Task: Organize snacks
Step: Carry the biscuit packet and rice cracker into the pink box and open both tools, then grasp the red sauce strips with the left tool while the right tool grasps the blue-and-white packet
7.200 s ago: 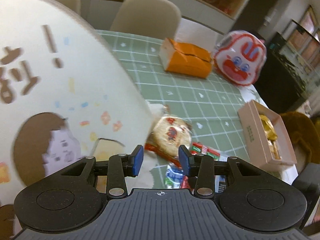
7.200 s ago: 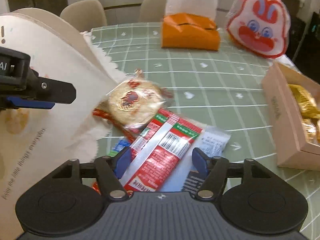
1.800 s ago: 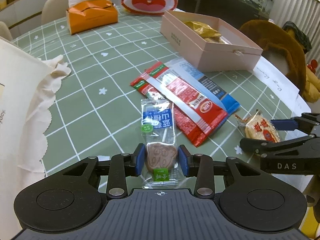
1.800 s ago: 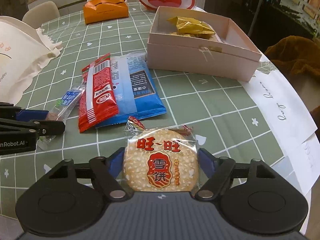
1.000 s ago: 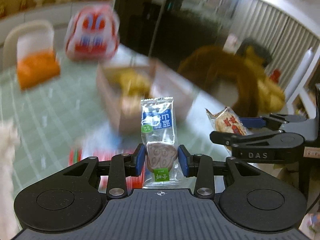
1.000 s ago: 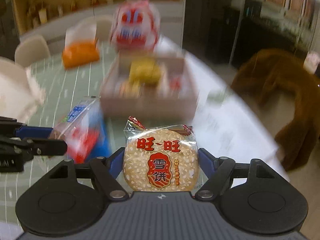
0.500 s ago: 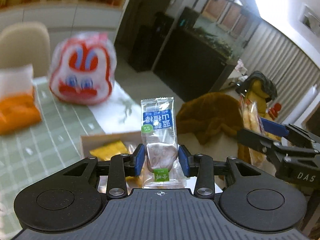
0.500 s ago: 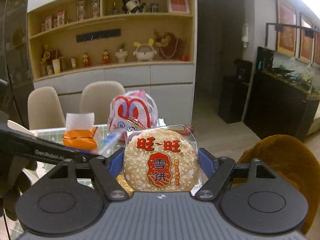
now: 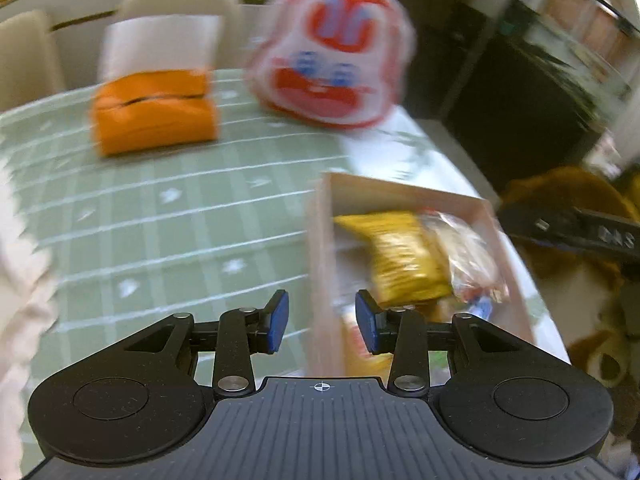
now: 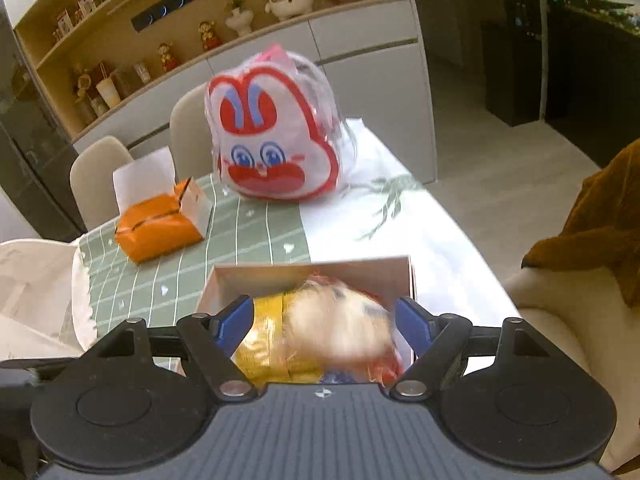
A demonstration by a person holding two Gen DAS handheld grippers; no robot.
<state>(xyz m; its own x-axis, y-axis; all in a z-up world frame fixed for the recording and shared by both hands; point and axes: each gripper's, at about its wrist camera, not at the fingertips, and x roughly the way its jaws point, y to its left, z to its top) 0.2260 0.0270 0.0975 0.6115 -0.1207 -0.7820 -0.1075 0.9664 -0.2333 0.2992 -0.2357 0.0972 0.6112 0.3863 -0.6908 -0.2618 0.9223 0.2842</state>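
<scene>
Both fisheye views are evenly and fairly brightly lit by soft indoor light, with no hard shadows. The left wrist view is smeared by motion blur: the orange tissue box [image 9: 154, 110], the rabbit-face bag [image 9: 330, 54] and the pink snack box [image 9: 404, 264] all streak, while the gripper body stays sharp. The right wrist view is crisper, but the rice cracker packet [image 10: 340, 330] is blurred. The shelving [image 10: 180, 20] bows at the edges.
</scene>
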